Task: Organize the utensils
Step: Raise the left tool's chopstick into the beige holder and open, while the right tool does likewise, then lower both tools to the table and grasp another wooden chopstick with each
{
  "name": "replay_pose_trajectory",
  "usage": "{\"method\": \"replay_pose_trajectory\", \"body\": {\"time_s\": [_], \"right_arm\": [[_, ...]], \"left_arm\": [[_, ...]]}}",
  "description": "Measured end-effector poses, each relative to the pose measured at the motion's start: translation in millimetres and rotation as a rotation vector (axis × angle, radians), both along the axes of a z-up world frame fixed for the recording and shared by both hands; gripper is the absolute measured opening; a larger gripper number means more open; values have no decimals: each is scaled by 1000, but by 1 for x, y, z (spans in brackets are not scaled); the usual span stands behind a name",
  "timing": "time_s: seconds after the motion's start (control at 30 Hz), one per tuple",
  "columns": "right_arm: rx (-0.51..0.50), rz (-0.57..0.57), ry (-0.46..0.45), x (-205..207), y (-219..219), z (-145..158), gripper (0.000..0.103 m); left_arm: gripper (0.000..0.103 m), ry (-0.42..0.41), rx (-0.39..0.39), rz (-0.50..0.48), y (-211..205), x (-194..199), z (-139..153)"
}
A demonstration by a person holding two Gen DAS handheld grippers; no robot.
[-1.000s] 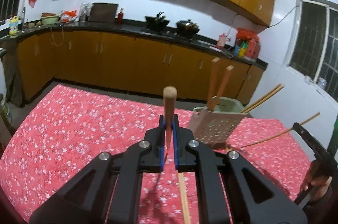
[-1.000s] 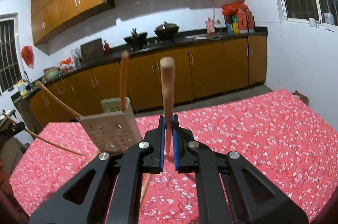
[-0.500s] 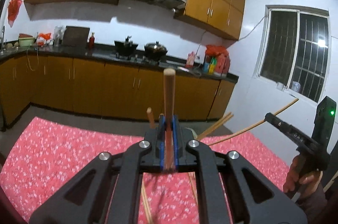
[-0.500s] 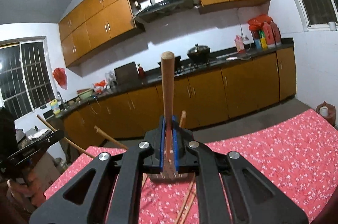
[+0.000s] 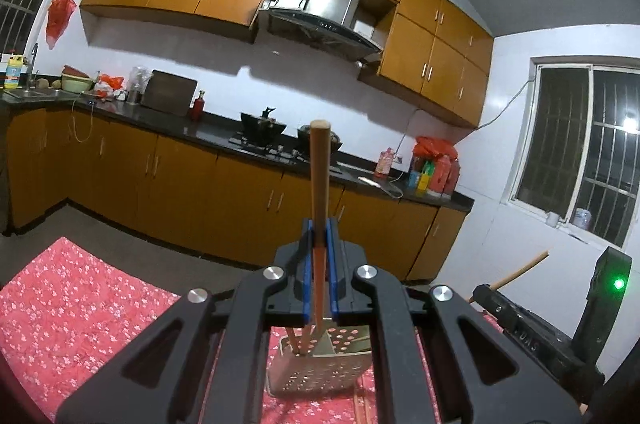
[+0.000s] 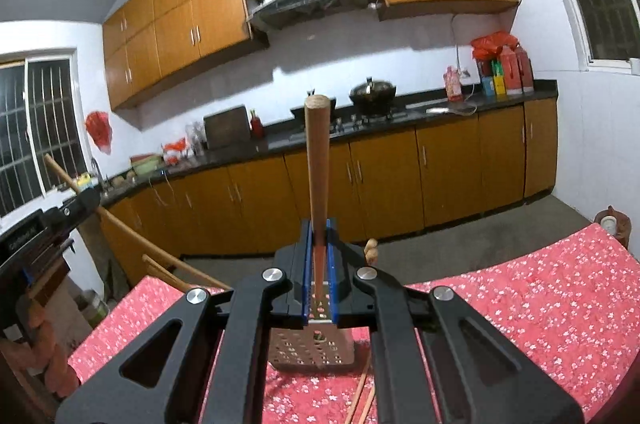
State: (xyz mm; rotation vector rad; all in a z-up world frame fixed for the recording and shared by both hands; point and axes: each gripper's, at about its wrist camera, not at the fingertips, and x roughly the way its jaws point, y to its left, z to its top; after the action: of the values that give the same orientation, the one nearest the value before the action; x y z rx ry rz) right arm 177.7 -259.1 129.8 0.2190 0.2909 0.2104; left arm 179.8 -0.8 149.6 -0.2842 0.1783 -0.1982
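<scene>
Kitchen, night outside the barred windows. Landmark: the perforated utensil holder [image 5: 316, 372], standing on a table under a red floral cloth [image 5: 72, 308]. Left gripper [image 5: 319, 264] above and in front of the holder, blue pads pinched tight on a wooden chopstick [image 5: 319, 175] held near upright; two more sticks stand inside the holder below it. Right gripper [image 6: 319, 264] also above the holder [image 6: 312, 348], jaws pressed on its own chopstick [image 6: 317, 163], upright. Loose chopsticks [image 6: 362, 400] lie on the cloth just beside the holder's base. Beyond the holder: bare grey floor, then orange base cabinets [image 5: 180, 183] under a dark countertop [image 5: 208, 131] with woks; range hood [image 5: 320, 19] above.
</scene>
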Motion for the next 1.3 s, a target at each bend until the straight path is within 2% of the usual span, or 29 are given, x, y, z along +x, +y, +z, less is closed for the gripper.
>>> {"method": "replay_pose_trajectory", "body": {"time_s": [0.23, 0.37, 0.4, 0.47, 0.5, 0.77, 0.9, 0.97, 1.07, 1.17, 1.23, 1.3], "right_arm": [[-24, 20, 64, 16, 11, -15, 8], [-20, 25, 83, 18, 13, -17, 9], [-19, 24, 82, 18, 13, -16, 12], [-15, 10, 66, 15, 11, -13, 33], [-13, 6, 57, 14, 10, -11, 35], [-11, -46, -34, -17, -3, 3, 35], [-14, -108, -29, -29, -21, -6, 35], [-16, -143, 19, -30, -32, -21, 35], [-15, -176, 149, -20, -45, -56, 35], [-18, -170, 323, -5, -47, -101, 35], [-17, -128, 445, 4, -41, -137, 35], [-3, -75, 528, 8, -31, -164, 29]], "left_arm": [[8, 63, 26, -2, -7, 27, -29], [9, 112, 13, -10, -3, 36, -41], [10, 118, 5, -11, -2, 37, -42], [17, 120, -2, -11, 1, 38, -42], [18, 117, -5, -11, 3, 37, -41], [22, 88, -56, 10, 22, 14, -31], [25, 92, -77, 59, 47, -7, -35], [26, 111, -77, 84, 58, -12, -41], [30, 184, -49, 130, 73, -16, -62], [30, 299, 13, 160, 78, -11, -96], [31, 401, 69, 160, 76, -4, -125], [31, 504, 120, 149, 73, 1, -157]]}}
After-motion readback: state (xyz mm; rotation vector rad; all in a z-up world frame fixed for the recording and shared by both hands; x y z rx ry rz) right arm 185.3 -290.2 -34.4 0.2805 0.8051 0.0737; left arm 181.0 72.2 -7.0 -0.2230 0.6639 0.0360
